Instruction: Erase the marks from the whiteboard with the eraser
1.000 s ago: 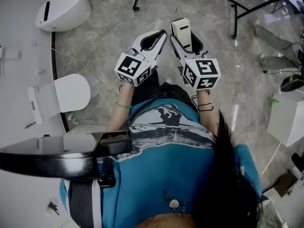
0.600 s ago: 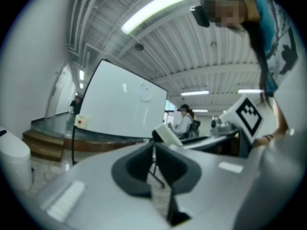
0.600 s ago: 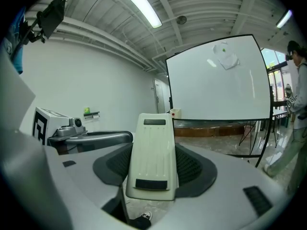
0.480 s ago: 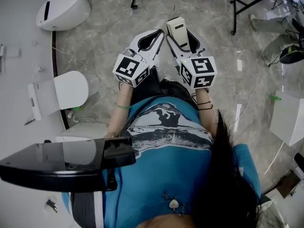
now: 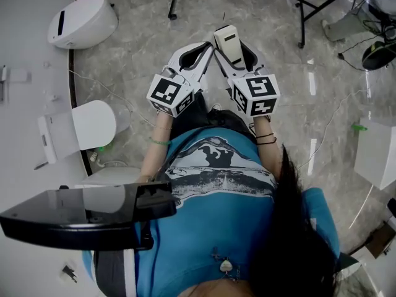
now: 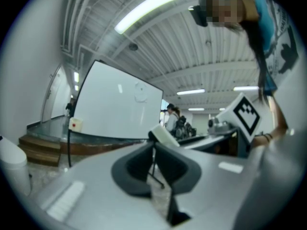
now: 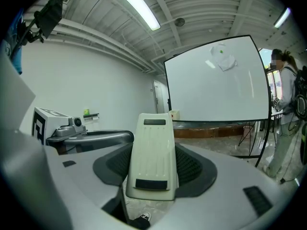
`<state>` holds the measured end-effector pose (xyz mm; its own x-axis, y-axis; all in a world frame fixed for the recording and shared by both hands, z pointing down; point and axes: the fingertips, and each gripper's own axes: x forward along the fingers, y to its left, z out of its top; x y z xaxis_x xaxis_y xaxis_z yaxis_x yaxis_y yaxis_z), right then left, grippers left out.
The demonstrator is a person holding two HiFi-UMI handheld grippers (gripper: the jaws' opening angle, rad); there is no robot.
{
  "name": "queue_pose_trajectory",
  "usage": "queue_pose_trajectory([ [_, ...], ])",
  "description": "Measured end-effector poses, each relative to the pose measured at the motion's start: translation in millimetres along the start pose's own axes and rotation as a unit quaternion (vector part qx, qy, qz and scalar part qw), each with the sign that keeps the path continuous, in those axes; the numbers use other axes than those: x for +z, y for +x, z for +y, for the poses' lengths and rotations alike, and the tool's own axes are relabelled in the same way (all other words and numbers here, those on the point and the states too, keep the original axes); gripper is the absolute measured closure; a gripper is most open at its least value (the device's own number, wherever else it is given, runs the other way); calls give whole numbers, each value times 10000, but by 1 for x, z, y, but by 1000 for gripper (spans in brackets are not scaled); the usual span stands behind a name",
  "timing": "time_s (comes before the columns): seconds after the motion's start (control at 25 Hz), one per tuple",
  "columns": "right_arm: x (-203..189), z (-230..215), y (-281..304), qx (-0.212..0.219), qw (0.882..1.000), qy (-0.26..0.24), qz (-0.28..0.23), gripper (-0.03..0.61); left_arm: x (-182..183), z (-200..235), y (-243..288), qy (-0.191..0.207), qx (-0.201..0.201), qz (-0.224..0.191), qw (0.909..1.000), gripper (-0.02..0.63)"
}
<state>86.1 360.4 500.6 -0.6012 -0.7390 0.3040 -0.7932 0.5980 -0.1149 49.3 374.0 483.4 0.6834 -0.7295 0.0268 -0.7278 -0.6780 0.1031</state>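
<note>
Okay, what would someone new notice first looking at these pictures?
The cream eraser, clamped in the jaws of the right gripper, front and centre in the right gripper view. Beyond it stands a large whiteboard with faint marks near its top. The left gripper, alongside, has its jaws shut on nothing.

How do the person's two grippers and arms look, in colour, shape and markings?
The left claw and right claw are white tapering shells with dark grey inner pads. Each carries a white cube with black square markers. A thin green band is on the left wrist, dark bands on the right; the T-shirt is blue.
</note>
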Motion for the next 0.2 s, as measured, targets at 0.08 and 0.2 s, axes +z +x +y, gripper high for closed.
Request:
queue_pose_trajectory([
  [0.08, 1, -5, -2, 2, 10000, 13, 10, 314, 2, -2, 6, 2, 5, 7, 10000, 607],
  [0.2, 1, -9, -5, 5, 10000, 15, 19, 314, 3, -5, 10, 5, 1, 7, 10000, 607],
])
